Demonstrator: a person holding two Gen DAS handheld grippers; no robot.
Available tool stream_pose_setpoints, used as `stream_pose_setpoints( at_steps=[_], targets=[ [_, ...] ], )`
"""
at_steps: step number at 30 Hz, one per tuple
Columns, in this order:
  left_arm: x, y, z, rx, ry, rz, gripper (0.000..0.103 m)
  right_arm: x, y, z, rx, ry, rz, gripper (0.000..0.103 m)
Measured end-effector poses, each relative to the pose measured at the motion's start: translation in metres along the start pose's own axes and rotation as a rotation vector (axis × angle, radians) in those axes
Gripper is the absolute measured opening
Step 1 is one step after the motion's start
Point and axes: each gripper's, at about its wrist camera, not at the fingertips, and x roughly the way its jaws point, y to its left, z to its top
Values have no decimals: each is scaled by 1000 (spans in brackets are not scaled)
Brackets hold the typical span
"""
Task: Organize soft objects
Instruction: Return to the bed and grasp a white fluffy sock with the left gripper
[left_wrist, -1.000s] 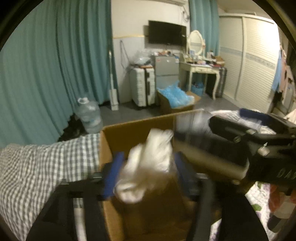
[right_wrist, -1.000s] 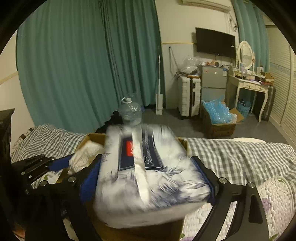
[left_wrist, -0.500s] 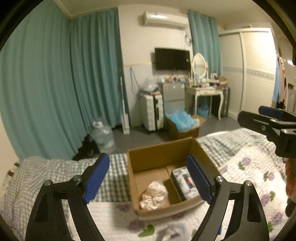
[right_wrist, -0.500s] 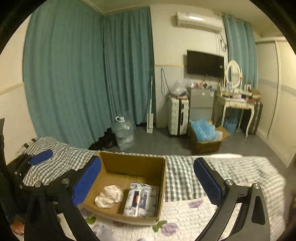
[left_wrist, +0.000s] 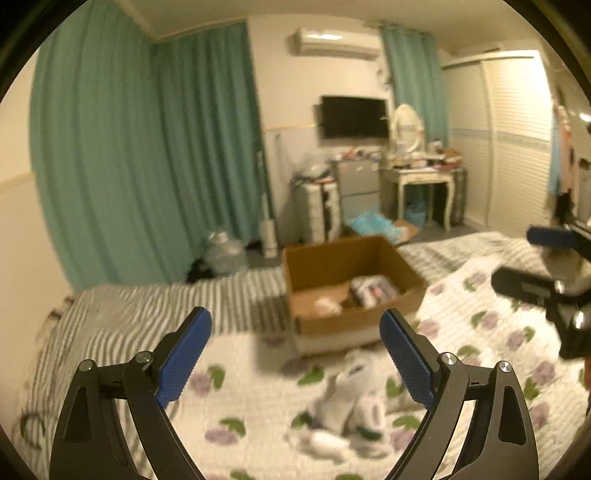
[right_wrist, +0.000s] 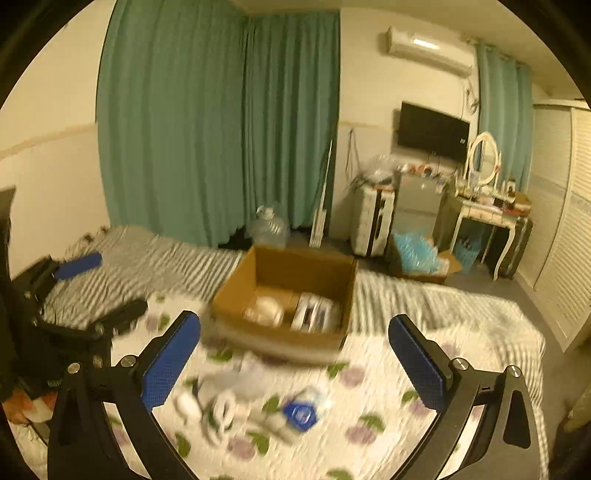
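Observation:
A brown cardboard box stands on the bed. Inside lie a crumpled white cloth and a tissue pack. A blurred heap of white soft items lies on the floral quilt in front of the box, with a small blue-labelled packet beside it. My left gripper is open and empty above the heap. My right gripper is open and empty, also back from the box.
The floral quilt covers the near bed; a checked sheet lies to the left and behind. Beyond the bed are teal curtains, a water jug, a suitcase and a dressing table.
A second ago the left gripper held the white cloth and the right the tissue pack over the box. Both now lie in the box; both grippers are open and pulled back towards the quilt.

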Motion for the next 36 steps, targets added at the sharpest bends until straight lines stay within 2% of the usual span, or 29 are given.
stream_pose_setpoints(
  at_steps=[5, 8, 14, 19, 25, 26, 28, 30, 36],
  targets=[
    [24, 5, -49, -75, 92, 13, 94, 36, 9, -54, 53, 88, 34, 103],
    [51, 6, -89, -90, 172, 8, 94, 65, 8, -85, 68, 149, 24, 102],
    [87, -7, -142, -60, 331, -9, 93, 104, -2, -132, 107, 262, 41, 102],
    [100, -18, -159, -21, 388, -22, 93, 124, 2, -147, 59, 317, 22, 102],
    [118, -23, -165, -8, 431, -60, 91, 131, 8, -152, 41, 328, 19, 102],
    [120, -23, -165, -13, 431, -69, 87, 131, 7, -153, 43, 331, 19, 102],
    [121, -23, -165, -22, 427, -91, 61, 131, 8, -153, 44, 331, 22, 102],
    [123, -23, -165, -34, 440, -136, 44, 128, 8, -153, 47, 324, 25, 102],
    [114, -25, -161, -19, 421, -156, 41, 123, 16, -152, 64, 319, 43, 103]
  ],
)
